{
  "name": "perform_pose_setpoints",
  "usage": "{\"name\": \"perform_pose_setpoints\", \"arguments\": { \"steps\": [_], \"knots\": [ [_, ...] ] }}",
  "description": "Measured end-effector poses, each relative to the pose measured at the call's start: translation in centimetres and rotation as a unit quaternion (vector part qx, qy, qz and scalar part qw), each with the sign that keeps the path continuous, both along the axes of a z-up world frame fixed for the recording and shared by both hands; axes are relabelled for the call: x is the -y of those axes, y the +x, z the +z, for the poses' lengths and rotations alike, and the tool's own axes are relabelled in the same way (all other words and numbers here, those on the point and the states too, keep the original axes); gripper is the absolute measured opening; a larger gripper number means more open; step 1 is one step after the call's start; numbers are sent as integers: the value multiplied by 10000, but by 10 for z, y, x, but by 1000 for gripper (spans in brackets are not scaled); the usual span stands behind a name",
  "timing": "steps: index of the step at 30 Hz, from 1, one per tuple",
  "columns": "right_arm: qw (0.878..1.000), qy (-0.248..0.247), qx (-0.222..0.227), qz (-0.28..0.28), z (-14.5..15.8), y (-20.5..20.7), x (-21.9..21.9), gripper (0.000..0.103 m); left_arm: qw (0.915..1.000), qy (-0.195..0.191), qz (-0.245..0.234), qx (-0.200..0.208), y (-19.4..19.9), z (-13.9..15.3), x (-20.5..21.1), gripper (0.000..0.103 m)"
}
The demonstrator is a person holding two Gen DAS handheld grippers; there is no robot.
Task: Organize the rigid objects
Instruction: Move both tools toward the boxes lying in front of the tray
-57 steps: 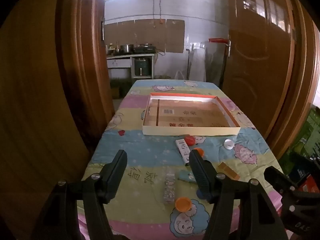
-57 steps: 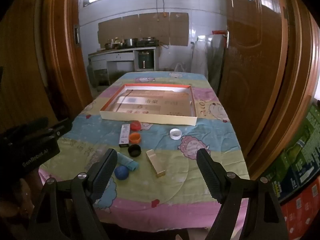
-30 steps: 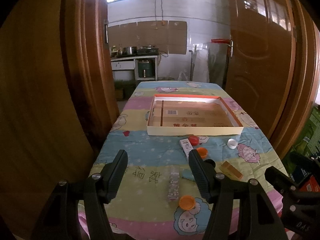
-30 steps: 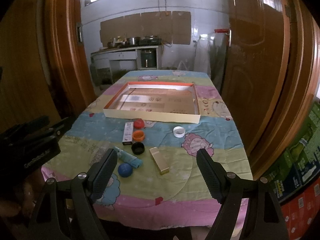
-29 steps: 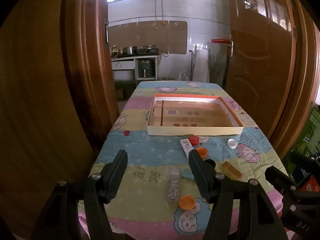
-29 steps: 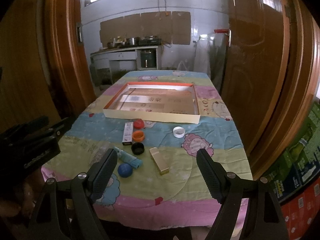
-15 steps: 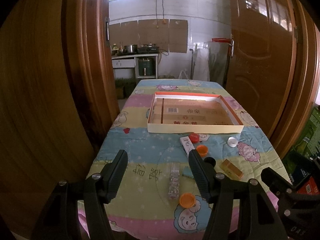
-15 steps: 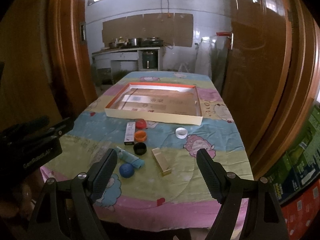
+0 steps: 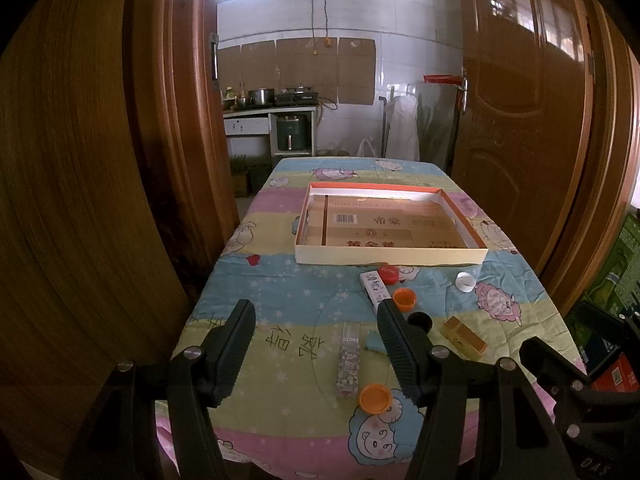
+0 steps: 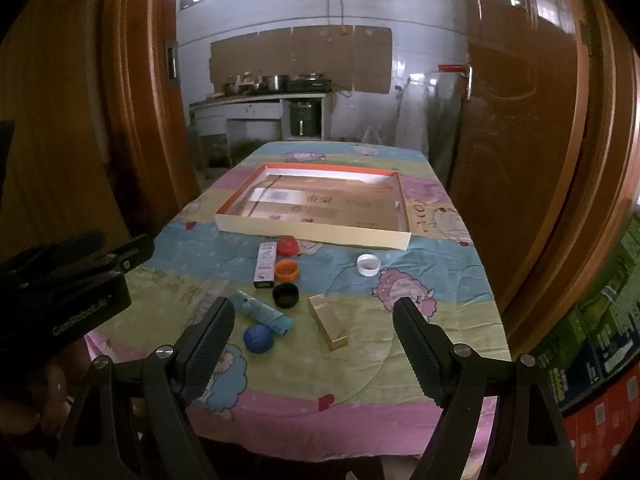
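Hovering above the near table edge, left gripper [image 9: 316,320] and right gripper [image 10: 314,318] both empty, fingers spread wide. Caps, small boxes, a tube [image 10: 262,312] and a blue ball [image 10: 258,338] lie scattered on the tablecloth [image 9: 280,288] just before the shallow tray [image 9: 390,257].

A shallow box tray [image 10: 312,236] sits mid-table [image 10: 440,280], loose items scattered in front of it. A long carton [image 10: 265,264] lies beside two caps [image 10: 287,270], a third cap [image 10: 285,294] just nearer. A lone cap [image 10: 368,264] rests well to their right; a ball [image 10: 258,338], tube [image 10: 262,314] and small box [image 10: 328,322] lie nearest the table's front edge.
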State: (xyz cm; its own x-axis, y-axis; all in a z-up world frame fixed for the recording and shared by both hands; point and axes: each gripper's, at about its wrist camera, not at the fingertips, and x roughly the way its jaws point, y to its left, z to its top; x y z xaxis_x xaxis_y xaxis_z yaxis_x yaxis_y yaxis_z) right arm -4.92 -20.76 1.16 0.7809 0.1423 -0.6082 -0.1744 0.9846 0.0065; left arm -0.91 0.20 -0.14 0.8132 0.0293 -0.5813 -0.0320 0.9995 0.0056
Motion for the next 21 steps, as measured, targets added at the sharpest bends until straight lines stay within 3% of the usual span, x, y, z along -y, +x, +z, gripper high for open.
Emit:
{"name": "perform_pose_setpoints", "arguments": {
  "steps": [21],
  "knots": [
    [9997, -19, -205, 160, -12, 4, -5, 83, 9997, -3, 54, -251, 2, -15, -8, 64]
  ]
}}
